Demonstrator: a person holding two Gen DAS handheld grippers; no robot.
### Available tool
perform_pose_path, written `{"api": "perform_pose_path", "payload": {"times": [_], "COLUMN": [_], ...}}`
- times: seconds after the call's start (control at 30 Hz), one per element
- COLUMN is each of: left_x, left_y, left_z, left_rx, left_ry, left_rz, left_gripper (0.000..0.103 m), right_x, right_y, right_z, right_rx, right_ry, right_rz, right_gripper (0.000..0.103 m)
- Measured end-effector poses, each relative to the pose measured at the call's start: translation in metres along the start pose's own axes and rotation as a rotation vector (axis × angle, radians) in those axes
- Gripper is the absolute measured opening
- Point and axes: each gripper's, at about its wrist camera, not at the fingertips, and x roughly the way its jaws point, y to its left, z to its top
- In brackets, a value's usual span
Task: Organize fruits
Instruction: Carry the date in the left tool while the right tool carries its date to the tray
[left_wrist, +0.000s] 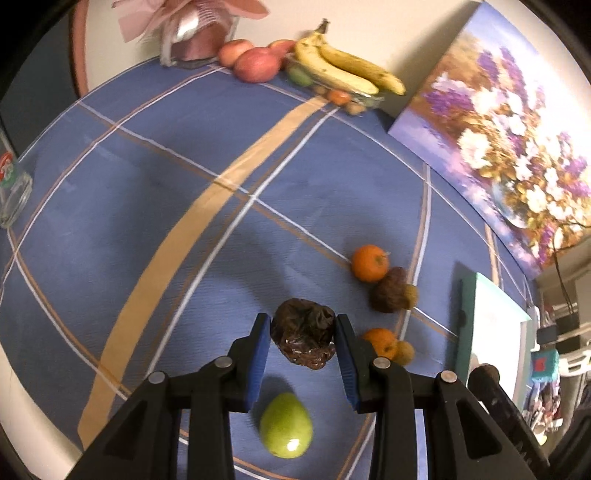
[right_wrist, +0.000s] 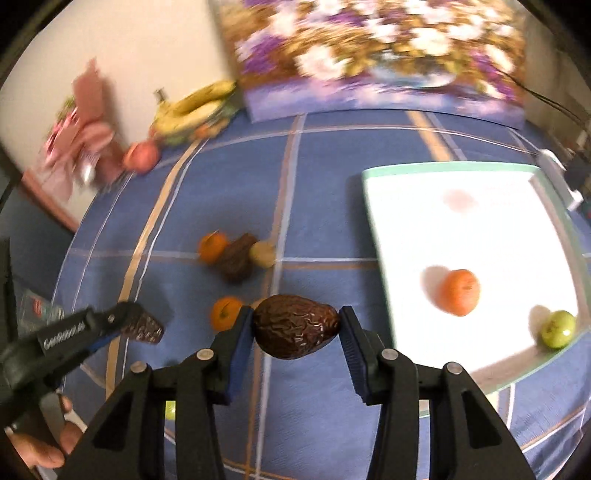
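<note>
1. My left tongs (left_wrist: 302, 334) are clamped on a dark, wrinkled fruit (left_wrist: 303, 338); both blue pads press its sides and it hangs clear of the blue checked tabletop (left_wrist: 147, 192)
2. Under those tongs, closer to me, a green pear (left_wrist: 286, 424) lies on the cloth
3. My right tongs (right_wrist: 295, 325) are clamped on a second shrivelled brown fruit (right_wrist: 295, 325), gripped end to end between the pads, lifted off the cloth
4. From the right camera I see the left tongs low on the left, with a hand (right_wrist: 44, 443) behind them
5. Loose on the cloth ahead of both tongs: an orange (left_wrist: 370, 263) touching a brown shrivelled fruit (left_wrist: 389, 291), with a small yellowish one (right_wrist: 263, 253) beside it; a second orange (left_wrist: 380, 341) sits just past the left tongs' right pad
6. A white tray (right_wrist: 413, 192) lies toward the tabletop's right edge, holding an orange-red fruit (right_wrist: 460, 291) and a green apple (right_wrist: 558, 328) at its near corner
7. At the far edge against the wall: bananas (left_wrist: 343, 66) on a dish, red apples (left_wrist: 255, 62), a pink wrapped gift (left_wrist: 199, 33) and a flower painting (left_wrist: 498, 147)
8. A glass jar (left_wrist: 13, 192) stands at the left edge
</note>
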Motion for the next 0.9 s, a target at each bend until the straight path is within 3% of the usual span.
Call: {"api": "perform_pose_path", "payload": {"times": [0.2,0.53,0.9], "left_x": [0.0,0.0,0.006], "left_y": [-0.019,-0.083,-0.153], "left_z": [-0.006,-0.033,-0.04], "left_rx": [0.042,0.228,0.392], "left_ry": [0.009,0.033,0.051], "left_rz": [-0.043,-0.155,-0.239], "left_gripper": [0.037,0.037,0.037], "right_x": [-0.006,-0.032,-0.036], "right_y": [-0.045,-0.134,-0.179], "right_z": [0.009,0.007,0.005], "right_rx": [0.123,0.346,0.475], "right_ry": [-0.022,-0.089,-0.125], "right_rz": [-0.038,-0.157,-0.199], "right_gripper": [0.048,0.048,0.048]}}
